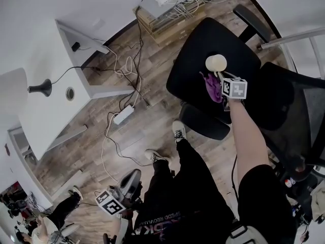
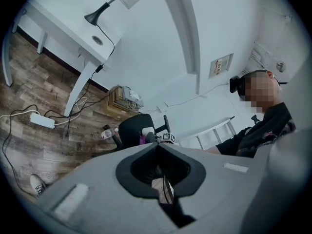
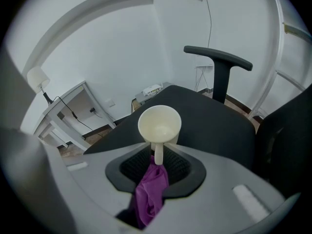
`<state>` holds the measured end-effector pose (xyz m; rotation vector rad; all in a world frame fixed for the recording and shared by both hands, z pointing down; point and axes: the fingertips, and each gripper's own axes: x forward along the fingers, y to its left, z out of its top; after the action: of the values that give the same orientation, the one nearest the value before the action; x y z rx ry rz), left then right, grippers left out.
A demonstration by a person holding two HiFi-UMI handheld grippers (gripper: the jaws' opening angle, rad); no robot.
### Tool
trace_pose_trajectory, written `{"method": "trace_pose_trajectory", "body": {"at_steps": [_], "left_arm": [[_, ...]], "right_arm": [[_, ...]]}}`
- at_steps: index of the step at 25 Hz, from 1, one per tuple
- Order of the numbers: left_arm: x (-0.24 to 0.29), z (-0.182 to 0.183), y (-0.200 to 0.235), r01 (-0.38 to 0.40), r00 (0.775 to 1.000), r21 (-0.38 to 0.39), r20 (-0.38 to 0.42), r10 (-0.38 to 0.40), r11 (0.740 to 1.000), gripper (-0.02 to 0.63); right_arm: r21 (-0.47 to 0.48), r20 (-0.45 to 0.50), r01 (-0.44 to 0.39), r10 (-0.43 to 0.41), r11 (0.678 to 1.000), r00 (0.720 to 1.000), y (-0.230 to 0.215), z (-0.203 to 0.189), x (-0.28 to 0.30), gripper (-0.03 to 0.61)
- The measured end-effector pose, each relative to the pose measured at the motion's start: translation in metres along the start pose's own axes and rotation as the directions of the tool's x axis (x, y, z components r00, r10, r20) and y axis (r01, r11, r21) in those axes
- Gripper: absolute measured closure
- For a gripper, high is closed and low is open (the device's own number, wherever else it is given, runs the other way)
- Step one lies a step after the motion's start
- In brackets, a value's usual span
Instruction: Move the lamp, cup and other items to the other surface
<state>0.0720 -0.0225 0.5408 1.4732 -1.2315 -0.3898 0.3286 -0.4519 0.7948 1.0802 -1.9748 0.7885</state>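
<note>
Waiting on the desk (image 1: 51, 116): lamp (image 1: 40, 88), far left, not moved yet.
Left claw (image 2: 157, 150): hanging low, jaws together, empty.
Cup (image 3: 160, 125): sat on the chair seat (image 1: 203, 44), handle between the right claw (image 3: 158, 152) jaws.
Right claw: partway open, purple cloth (image 3: 151, 194) draped in the gap, reckon it's the drop-off.
Next: back out without snagging the cloth.

White lettering on black fabric garment (image 1: 163, 218), near centre: upside down, blurred, not reliably readable. Small pale wall notice (image 2: 222, 65), far right: print too small.
</note>
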Motion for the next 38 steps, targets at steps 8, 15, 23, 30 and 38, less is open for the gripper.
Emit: {"method": "trace_pose_trajectory", "body": {"at_steps": [8,15,23,30,38], "left_arm": [[-0.013,0.006,-0.007,0.075,0.996,0.036,0.034,-0.076,0.997,0.621],[-0.051,0.014,-0.013,0.135,0.985,0.091,0.093,-0.143,0.987,0.621],[-0.1,0.013,-0.018,0.176,0.97,0.147,0.14,-0.197,0.973,0.621],[-0.161,0.03,-0.008,0.151,0.946,0.176,0.261,-0.194,0.973,0.621],[-0.226,0.025,0.007,0.126,0.9,0.189,0.39,-0.193,0.974,0.621]], "right_arm": [[0.058,0.126,0.004,-0.011,0.998,0.992,-0.003,0.016,-0.059,0.523],[0.042,0.32,-0.158,0.136,0.987,0.938,0.071,0.059,-0.15,0.541],[-0.184,0.223,-0.574,0.602,0.798,0.766,0.295,0.038,-0.232,0.554],[-0.379,-0.113,-0.847,0.89,0.372,0.442,0.511,-0.065,-0.321,0.554],[-0.374,-0.35,-0.927,0.921,0.031,0.172,0.635,-0.17,-0.398,0.568]]}}
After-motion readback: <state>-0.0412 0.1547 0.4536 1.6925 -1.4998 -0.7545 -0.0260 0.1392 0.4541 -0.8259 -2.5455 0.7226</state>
